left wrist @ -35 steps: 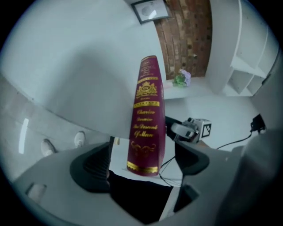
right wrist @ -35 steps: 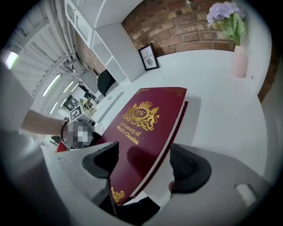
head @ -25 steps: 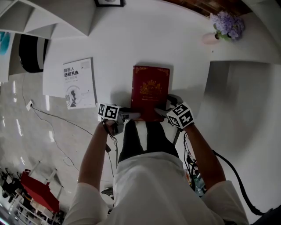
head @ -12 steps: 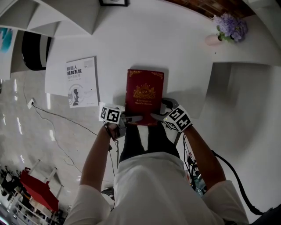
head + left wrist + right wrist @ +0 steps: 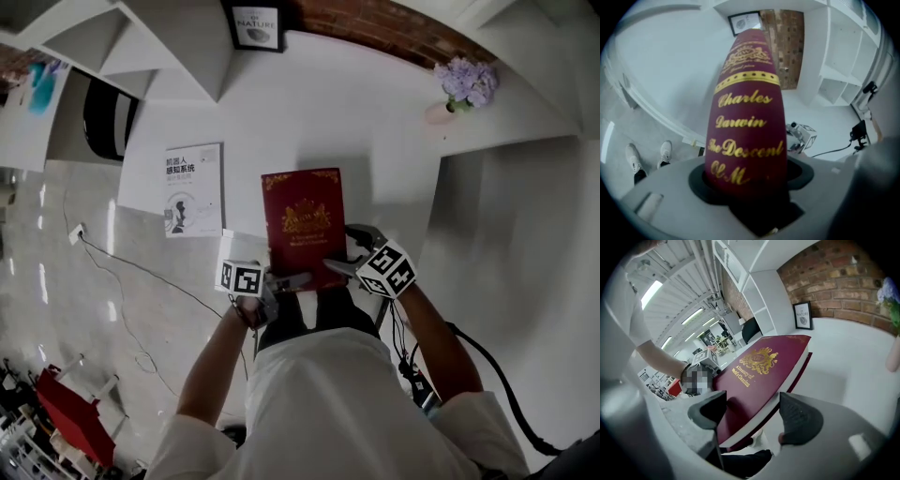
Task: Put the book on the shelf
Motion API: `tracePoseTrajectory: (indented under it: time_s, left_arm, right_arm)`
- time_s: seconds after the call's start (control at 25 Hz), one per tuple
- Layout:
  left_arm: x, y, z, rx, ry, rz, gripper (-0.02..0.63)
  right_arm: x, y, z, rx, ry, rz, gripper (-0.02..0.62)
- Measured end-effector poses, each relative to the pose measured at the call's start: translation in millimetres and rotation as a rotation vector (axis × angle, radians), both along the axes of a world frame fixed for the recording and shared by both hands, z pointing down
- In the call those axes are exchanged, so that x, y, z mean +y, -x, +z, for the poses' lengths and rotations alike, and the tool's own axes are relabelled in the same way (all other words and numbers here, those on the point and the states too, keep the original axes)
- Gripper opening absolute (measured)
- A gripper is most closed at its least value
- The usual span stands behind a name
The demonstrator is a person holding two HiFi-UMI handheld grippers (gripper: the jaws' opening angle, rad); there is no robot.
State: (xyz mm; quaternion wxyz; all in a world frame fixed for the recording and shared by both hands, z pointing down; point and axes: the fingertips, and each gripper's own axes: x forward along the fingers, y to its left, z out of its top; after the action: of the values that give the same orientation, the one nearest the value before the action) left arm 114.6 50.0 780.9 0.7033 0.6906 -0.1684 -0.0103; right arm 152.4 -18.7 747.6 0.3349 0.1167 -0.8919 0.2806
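**Red book pinched at its near end by both grippers**

The left gripper [image 5: 284, 281] has the near spine corner of the red book [image 5: 303, 225] between its fingers, which have just been closing and now pinch it. The right gripper [image 5: 343, 265] pinches the opposite near corner. In the right gripper view one of its fingers [image 5: 708, 411] lies on the cover and the other [image 5: 800, 420] sits at the underside, below the page edge.

The book is held cover up above the near edge of the white worktop [image 5: 375, 131], with its far end toward the wall. Only the left gripper view shows the gold lettering on the spine, and only the right gripper view shows the page edges.

To the left, a white paperback [image 5: 193, 189] lies on the worktop. Farther back a pink vase [image 5: 439, 111] holds purple flowers [image 5: 466, 79]. A framed picture [image 5: 257, 26] is at the brick wall [image 5: 375, 28], and the white shelf [image 5: 159, 52] stands at the far left.
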Motion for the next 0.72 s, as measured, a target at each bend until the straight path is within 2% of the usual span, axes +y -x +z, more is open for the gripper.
tracePoseTrajectory:
  time_s: [0.28, 0.4, 0.56, 0.72]
  left_arm:
    - [-18, 8, -74, -0.038, -0.063, -0.118, 0.313]
    - [-26, 11, -109, -0.032, -0.076, -0.175, 0.313]
    - [-36, 14, -159, -0.003, -0.086, -0.242, 0.311]
    - [-48, 14, -199, 0.002, -0.106, -0.264, 0.311]
  right_arm:
    - [-13, -12, -87, -0.094, -0.150, 0.050, 0.360]
    - [-12, -18, -129, -0.149, -0.203, 0.068, 0.360]
    - [-2, -20, -182, -0.201, -0.296, 0.037, 0.360]
    - [2, -29, -221, -0.228, -0.384, 0.009, 0.360]
